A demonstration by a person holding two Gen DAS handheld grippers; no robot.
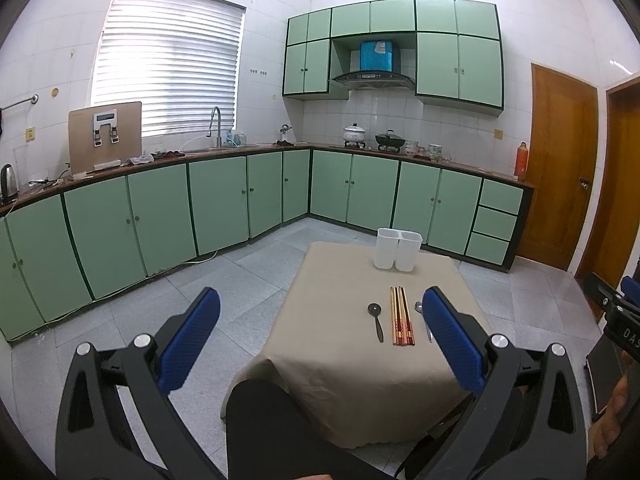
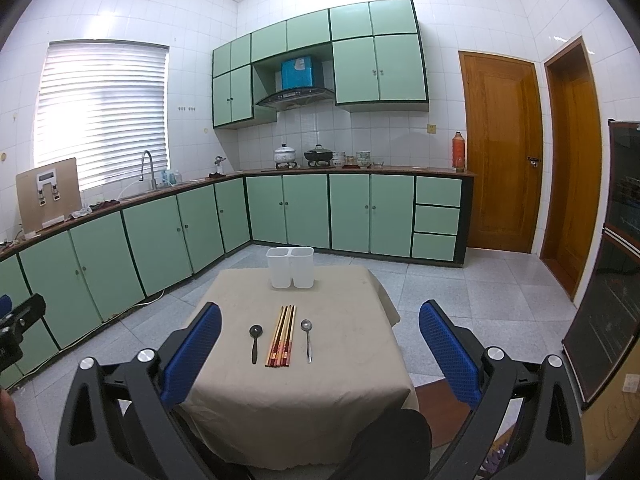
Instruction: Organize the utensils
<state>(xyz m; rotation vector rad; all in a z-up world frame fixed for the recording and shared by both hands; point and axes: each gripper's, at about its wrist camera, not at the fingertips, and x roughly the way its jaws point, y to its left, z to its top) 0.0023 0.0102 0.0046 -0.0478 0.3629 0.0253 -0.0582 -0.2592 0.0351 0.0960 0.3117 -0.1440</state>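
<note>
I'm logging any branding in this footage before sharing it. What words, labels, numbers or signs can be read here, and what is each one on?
"DAS": white letters on the black body of the right hand-held gripper, cut off by the left wrist view's edge, so the word is incomplete.
Blue box above the range hood: pale marks, too blurred to read.
Range hood control strip: marks too small to read.
Brown board on the counter: white panel, nothing legible.
Nothing else is readable.
</note>
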